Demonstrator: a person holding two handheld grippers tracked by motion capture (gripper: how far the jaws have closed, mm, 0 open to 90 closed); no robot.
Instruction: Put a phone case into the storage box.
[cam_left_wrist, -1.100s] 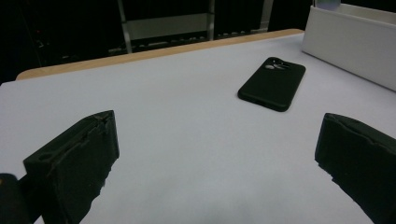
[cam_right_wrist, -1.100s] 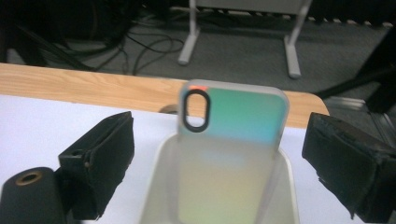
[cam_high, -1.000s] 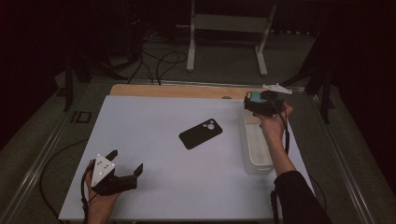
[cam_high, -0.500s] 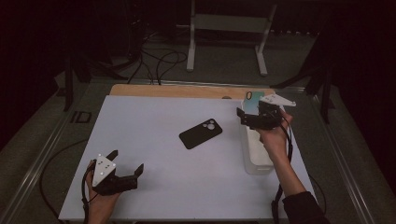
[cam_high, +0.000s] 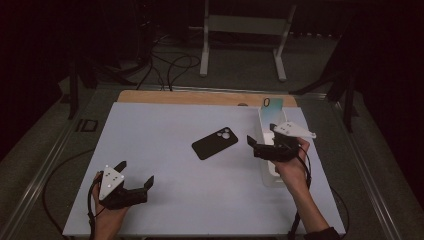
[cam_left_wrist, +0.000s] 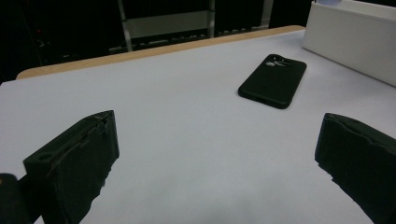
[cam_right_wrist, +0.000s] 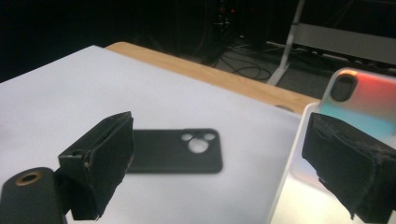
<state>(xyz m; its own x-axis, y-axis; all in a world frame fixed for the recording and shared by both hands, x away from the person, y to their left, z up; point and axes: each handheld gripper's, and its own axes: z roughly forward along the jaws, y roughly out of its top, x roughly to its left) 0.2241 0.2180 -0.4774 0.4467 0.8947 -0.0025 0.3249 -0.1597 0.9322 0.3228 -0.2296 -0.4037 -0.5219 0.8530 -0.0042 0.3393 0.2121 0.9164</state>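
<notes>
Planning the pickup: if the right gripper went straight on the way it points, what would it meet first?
Probably the black phone case, lying flat between the open jaws of the right gripper; depth is unclear.

A matte black phone case (cam_high: 215, 143) with a cluster of round camera cut-outs at one corner lies flat, back up, near the middle of the white table top, turned at a slant. Apart from it, an iridescent, glossy phone case (cam_high: 273, 113) with an oval camera cut-out stands tilted at the far end of a long white plastic bin (cam_high: 266, 171).
</notes>
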